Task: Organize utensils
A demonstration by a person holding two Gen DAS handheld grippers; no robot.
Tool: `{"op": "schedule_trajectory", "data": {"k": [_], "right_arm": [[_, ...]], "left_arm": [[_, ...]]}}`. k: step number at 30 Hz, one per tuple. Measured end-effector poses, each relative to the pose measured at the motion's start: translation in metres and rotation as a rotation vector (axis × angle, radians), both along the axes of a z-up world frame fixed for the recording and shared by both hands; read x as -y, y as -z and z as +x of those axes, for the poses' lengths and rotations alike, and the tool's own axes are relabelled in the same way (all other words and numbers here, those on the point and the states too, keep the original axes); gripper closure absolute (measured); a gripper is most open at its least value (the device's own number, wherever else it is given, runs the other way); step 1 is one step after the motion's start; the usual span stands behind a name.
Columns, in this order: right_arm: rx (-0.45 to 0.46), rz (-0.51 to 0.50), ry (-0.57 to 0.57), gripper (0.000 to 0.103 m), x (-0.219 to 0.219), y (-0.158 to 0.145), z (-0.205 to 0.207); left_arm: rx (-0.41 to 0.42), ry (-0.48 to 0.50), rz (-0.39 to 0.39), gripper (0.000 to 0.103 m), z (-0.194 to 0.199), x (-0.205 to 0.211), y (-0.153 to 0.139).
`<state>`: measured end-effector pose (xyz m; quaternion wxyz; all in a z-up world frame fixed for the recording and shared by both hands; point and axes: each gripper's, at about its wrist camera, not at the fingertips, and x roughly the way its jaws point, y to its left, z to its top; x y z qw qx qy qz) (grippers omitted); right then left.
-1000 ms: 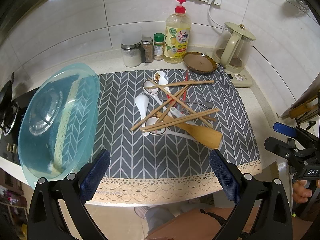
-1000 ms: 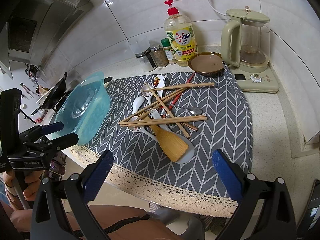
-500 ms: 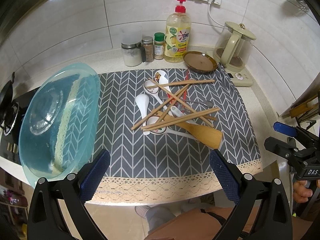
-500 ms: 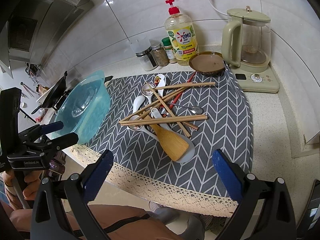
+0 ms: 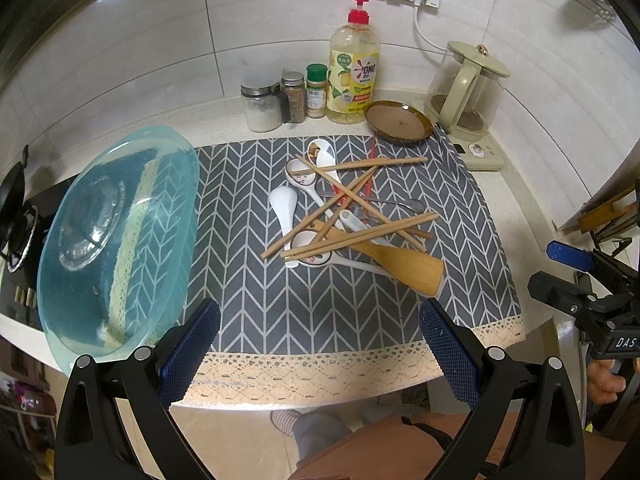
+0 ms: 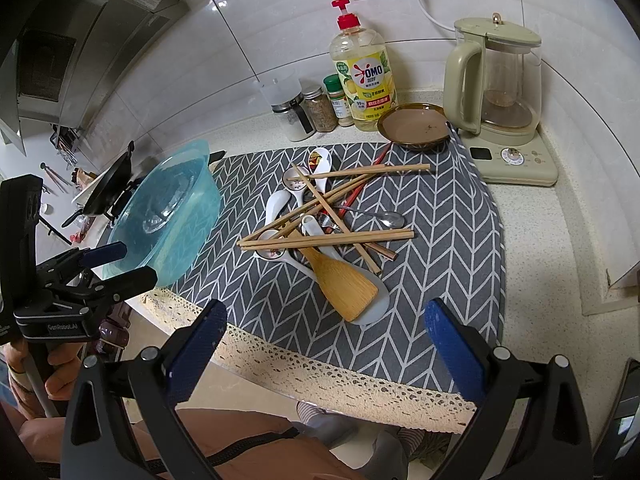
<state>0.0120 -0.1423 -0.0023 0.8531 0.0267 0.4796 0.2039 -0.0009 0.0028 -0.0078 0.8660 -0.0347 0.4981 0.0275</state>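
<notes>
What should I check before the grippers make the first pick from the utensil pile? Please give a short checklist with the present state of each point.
1. Left gripper open and empty: ok.
2. Right gripper open and empty: ok.
3. Both grippers back from the pile, at the mat's lace edge: ok.
4. Wooden spatula on top at the near end, free to take: ok.
5. Chopsticks lie separate: not ok, they cross over one another and over the spoons.
6. Blue bowl empty and ready to receive utensils: cannot tell; it stands tilted.
</notes>
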Motion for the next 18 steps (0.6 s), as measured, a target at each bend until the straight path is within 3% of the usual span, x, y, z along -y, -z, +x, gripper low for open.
{"op": "schedule_trajectory", "data": {"k": [18], "right_arm": [[-0.003, -0.01, 0.003, 0.007, -0.0002, 0.0048, 0.0022]], "left_arm": [[0.0, 0.006, 0.0, 0.004, -0.0012, -0.0017, -0.0014]]}}
